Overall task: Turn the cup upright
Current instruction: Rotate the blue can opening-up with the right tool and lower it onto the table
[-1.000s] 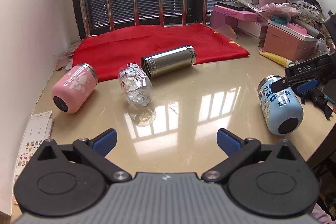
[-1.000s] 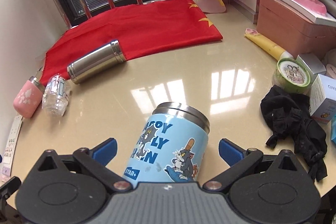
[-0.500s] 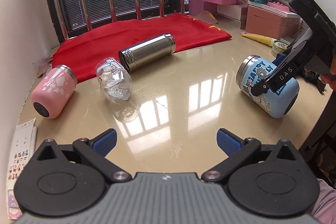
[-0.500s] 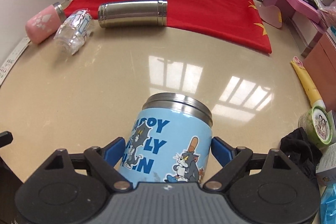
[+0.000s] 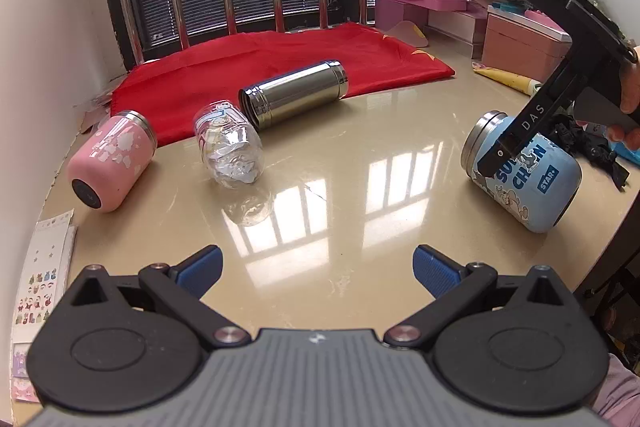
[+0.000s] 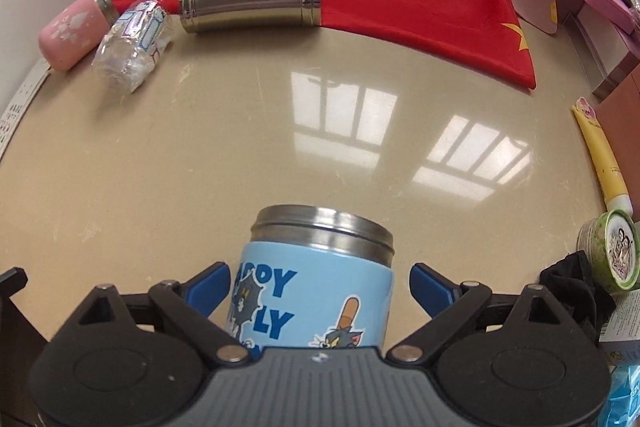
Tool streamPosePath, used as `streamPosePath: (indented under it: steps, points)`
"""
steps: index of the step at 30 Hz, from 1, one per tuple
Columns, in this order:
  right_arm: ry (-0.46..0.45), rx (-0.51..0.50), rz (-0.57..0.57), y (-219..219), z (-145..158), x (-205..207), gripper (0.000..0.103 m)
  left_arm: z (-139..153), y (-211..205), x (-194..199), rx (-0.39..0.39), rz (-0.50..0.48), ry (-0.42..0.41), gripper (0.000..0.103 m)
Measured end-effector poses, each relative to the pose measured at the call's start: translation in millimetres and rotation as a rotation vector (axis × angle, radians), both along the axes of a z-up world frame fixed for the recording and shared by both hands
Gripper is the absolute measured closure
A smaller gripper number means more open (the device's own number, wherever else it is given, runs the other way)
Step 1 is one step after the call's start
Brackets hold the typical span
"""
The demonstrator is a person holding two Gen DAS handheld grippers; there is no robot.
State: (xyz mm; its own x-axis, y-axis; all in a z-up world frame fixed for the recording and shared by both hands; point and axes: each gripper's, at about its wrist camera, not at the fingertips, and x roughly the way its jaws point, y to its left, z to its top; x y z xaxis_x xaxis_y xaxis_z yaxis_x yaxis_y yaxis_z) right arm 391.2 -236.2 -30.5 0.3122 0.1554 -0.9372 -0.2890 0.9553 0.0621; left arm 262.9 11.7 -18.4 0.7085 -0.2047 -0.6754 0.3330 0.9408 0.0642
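4 vessels lie on their sides in the left wrist view: a pink cup, a clear plastic bottle, a steel flask with its far end on a red cloth, and, well apart at the right edge of the glossy beige desk, the blue cartoon cup. The left gripper hovers low over bare desk, its jaws spread wide and holding nothing. The right gripper reaches down onto the blue cup, one finger laid across its side near the steel rim. From the right wrist view, the blue cup sits between the jaws of the right gripper, rim pointing away; the left pad looks to touch the cup's side while a thin gap shows at the right, so the jaws seem not yet fully clamped. My reading is that the grasp is the step in hand; next the jaws need to close firmly, then lift and rotate the cup so its rim faces up, with care that the smooth body does not slip. Behind the desk stands a barred window with blinds, and pink boxes and clutter crowd the right side.
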Motion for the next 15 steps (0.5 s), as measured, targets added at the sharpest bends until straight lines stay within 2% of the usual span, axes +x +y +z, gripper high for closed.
streamPosePath:
  steps: [5, 6, 7, 8, 11, 15]
  points:
    - [0.087, 0.017, -0.054, -1, -15, 18, 0.007, 0, 2, -2, -0.014, 0.025, 0.004, 0.000]
    - [0.106, 0.021, -0.064, -1, -20, 19, 0.010, 0, 2, -1, -0.017, 0.033, 0.006, 0.000]
    - [0.124, 0.028, -0.069, -1, -24, 19, 0.017, -1, 3, -1, -0.019, 0.040, 0.008, 0.000]
    - [0.135, 0.040, -0.069, -1, -27, 18, 0.018, -1, 3, -1, -0.021, 0.045, 0.011, 0.000]
    - [0.076, 0.077, -0.064, -5, -23, 7, 0.019, -1, 3, 1, -0.019, 0.055, 0.019, 0.000]
    - [-0.084, 0.149, -0.049, -23, -4, -26, 0.019, 3, 0, 1, -0.021, 0.065, 0.016, 0.000]
